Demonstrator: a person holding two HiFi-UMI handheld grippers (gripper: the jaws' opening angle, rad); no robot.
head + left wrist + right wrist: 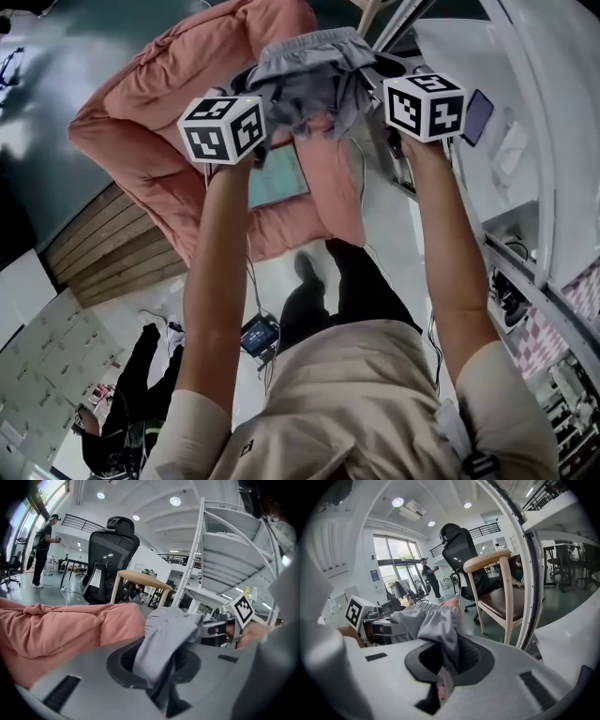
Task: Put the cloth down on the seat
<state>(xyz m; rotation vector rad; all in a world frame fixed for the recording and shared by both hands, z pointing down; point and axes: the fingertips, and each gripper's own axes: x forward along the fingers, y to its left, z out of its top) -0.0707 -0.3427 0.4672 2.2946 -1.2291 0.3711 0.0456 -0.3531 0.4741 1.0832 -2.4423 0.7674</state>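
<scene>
A grey cloth (309,70) with an elastic waistband hangs stretched between my two grippers, above a big pink cushioned seat (178,122). My left gripper (265,94) is shut on the cloth's left end. In the left gripper view the fabric (161,644) runs down between the jaws, with the pink seat (61,625) just beyond. My right gripper (375,80) is shut on the right end; there the cloth (436,625) drapes into the jaws. Each gripper shows in the other's view.
A teal tablet (278,175) lies on the pink seat's near part. A white metal rack (525,141) stands close on the right. A wooden chair (497,597) and a black office chair (110,564) stand behind. A person (44,545) stands far off.
</scene>
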